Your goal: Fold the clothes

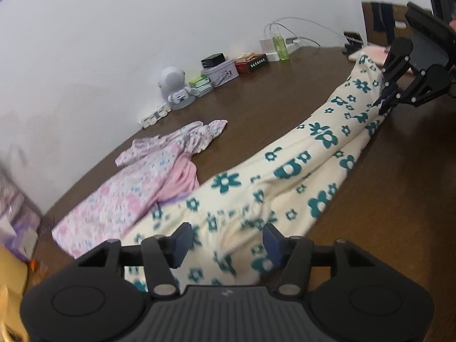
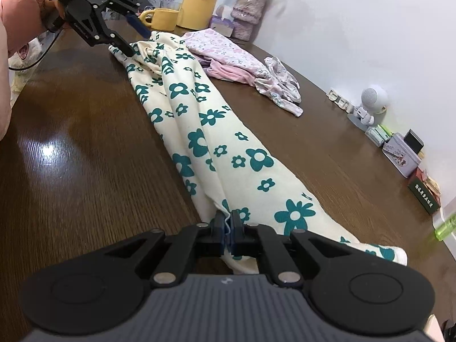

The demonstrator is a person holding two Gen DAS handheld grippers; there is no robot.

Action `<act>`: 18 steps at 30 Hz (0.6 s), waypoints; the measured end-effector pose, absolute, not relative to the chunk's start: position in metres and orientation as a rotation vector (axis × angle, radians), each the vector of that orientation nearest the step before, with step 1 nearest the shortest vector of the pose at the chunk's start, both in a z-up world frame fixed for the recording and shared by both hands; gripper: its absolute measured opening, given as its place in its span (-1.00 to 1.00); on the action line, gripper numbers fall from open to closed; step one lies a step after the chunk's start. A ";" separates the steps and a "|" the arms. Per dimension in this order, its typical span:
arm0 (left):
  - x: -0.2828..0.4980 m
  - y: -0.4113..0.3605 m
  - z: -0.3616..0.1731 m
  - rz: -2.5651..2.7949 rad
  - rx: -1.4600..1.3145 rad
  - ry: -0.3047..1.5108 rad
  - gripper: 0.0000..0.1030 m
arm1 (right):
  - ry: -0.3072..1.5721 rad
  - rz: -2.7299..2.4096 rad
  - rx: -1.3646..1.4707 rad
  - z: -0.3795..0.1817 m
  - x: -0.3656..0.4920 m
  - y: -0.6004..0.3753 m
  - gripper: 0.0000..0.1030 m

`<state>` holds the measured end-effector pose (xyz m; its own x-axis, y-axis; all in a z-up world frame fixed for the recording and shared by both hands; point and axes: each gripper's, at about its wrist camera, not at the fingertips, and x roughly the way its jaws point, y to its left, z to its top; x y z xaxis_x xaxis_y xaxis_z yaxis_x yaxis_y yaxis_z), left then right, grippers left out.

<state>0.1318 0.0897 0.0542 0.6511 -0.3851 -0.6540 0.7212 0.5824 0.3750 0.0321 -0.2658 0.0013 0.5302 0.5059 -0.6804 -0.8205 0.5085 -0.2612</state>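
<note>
A dark wooden table (image 2: 85, 148) stands against a white wall (image 1: 142, 42).

A cream garment (image 2: 216, 131) printed with teal flowers lies stretched in a long, rumpled band across the brown table (image 2: 85, 154), while a pink floral garment (image 2: 228, 57) lies crumpled just beside it, partly overlapped.

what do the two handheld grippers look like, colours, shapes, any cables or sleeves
Both are matte black linkage grippers with silver pivot pins, round side discs and a ribbed grey body. The left gripper and right gripper carry dark blue finger pads. A black cable trails from the left one, held beside a pink sleeve.
</note>
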 end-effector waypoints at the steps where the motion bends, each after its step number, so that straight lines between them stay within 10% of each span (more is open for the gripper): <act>1: 0.137 0.085 0.054 -0.691 0.693 0.554 0.05 | 0.575 0.853 -0.613 0.001 0.032 -0.266 -0.94; 7: 0.156 0.061 0.034 -0.735 0.901 0.613 0.01 | 0.572 0.849 -0.578 0.000 0.032 -0.270 -0.94; 11: 0.149 0.055 0.026 -0.728 1.007 0.601 -0.90 | 0.567 0.844 -0.579 -0.001 0.031 -0.270 -0.94; 18: 0.100 0.056 0.013 -0.631 1.283 0.349 -0.90 | 0.564 0.833 -0.557 -0.004 0.030 -0.273 -0.94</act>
<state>0.1000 0.0564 0.0129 0.7838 -0.2408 -0.5724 0.6127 0.1499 0.7759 0.0303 -0.2731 -0.0036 0.5477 0.5203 -0.6553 -0.8015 0.5510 -0.2324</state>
